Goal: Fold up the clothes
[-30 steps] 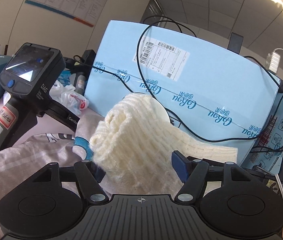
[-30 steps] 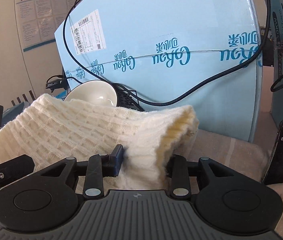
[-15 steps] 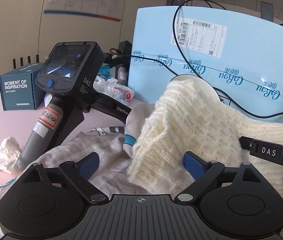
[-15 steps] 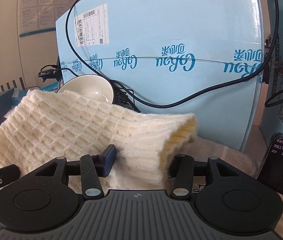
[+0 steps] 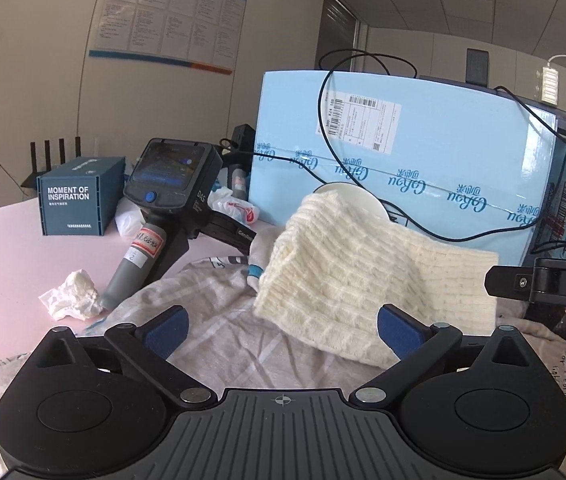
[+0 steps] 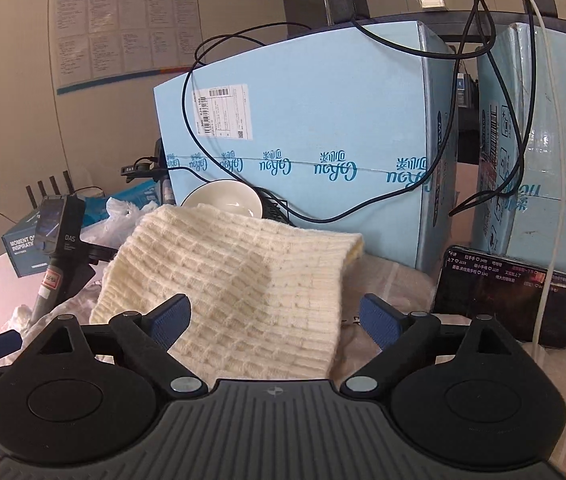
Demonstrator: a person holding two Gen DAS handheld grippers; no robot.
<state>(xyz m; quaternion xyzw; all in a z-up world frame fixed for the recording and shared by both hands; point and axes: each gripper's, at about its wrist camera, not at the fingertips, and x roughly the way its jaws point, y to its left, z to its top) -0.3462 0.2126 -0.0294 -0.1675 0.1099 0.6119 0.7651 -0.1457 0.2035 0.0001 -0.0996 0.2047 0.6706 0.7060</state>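
Note:
A cream waffle-knit garment (image 5: 367, 280) lies folded in a thick bundle on a pale checked cloth (image 5: 219, 320); it also shows in the right wrist view (image 6: 243, 280). My left gripper (image 5: 281, 330) is open and empty, just in front of the bundle's near left edge. My right gripper (image 6: 275, 318) is open and empty, its blue pads either side of the bundle's near edge without gripping it. The right gripper's body shows at the right edge of the left wrist view (image 5: 555, 284).
A big light-blue carton (image 5: 395, 176) with black cables stands right behind the garment, with a white bowl (image 6: 223, 200) at its foot. A spare handheld gripper (image 5: 163, 208), a dark blue box (image 5: 79, 196) and crumpled tissue (image 5: 71, 296) lie left. A phone (image 6: 511, 300) leans at right.
Both grippers have opened, let go of the knit bundle and drawn back from it. The bundle now rests on the cloth.

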